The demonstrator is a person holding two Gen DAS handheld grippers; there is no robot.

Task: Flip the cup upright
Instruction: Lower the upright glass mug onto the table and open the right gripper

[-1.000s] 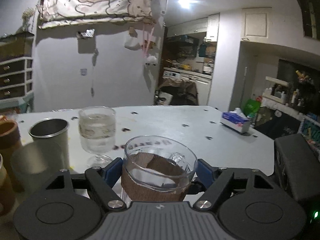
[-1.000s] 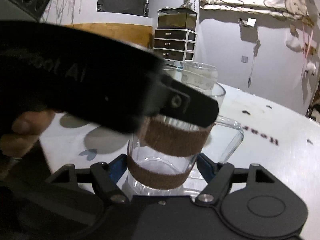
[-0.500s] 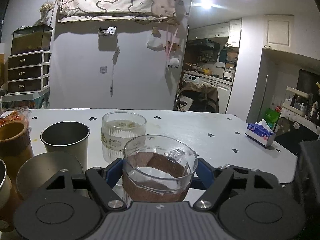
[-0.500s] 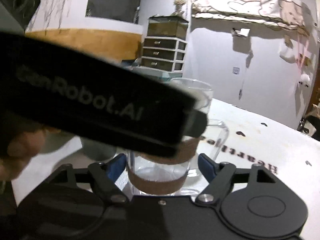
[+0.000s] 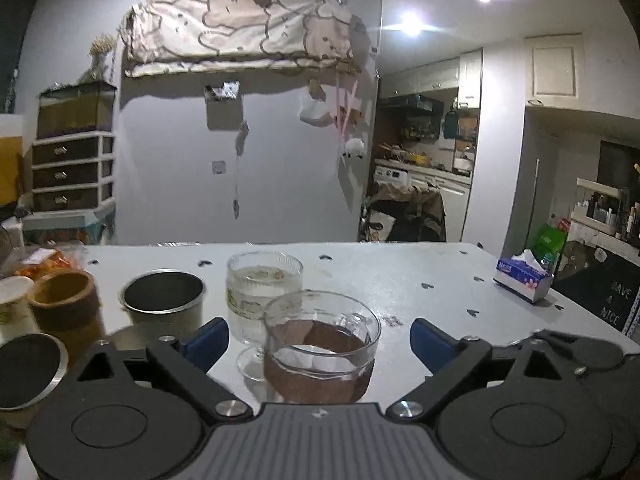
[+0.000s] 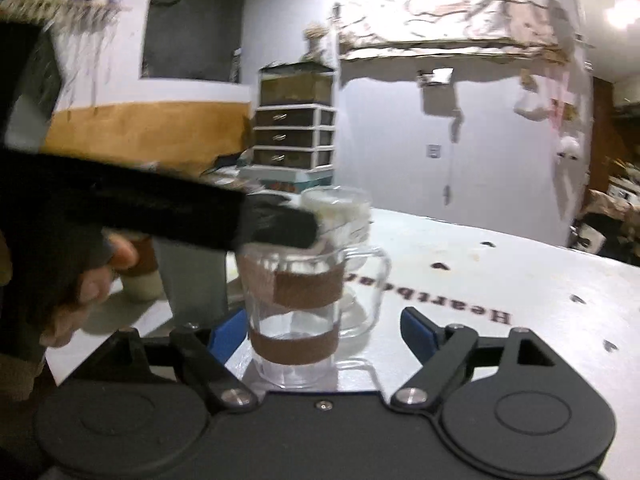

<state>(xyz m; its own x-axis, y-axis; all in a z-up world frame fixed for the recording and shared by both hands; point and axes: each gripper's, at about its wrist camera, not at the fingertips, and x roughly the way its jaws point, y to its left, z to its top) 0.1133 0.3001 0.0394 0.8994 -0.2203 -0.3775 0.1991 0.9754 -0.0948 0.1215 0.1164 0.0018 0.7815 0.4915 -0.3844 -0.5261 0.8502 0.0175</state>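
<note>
A clear glass mug [image 5: 320, 352] with brown bands and a handle stands upright on the white table [image 5: 400, 276], mouth up. It also shows in the right wrist view [image 6: 296, 312]. My left gripper [image 5: 320, 340] is open, its blue pads wide apart on either side of the mug and not touching it. My right gripper [image 6: 326, 330] is open too, with the mug between its pads, nearer the left pad. In the right wrist view the left gripper's black body crosses above the mug, blurred.
A stemmed glass [image 5: 264, 292] stands just behind the mug. A steel cup [image 5: 164, 300], a brown cup [image 5: 64, 308], a white cup [image 5: 12, 304] and a dark lid [image 5: 24, 368] are to the left. A tissue box [image 5: 524, 276] sits at the far right table edge.
Both grippers have opened and let go of the mug, which now stands on the table. The left gripper has drawn back a little.
</note>
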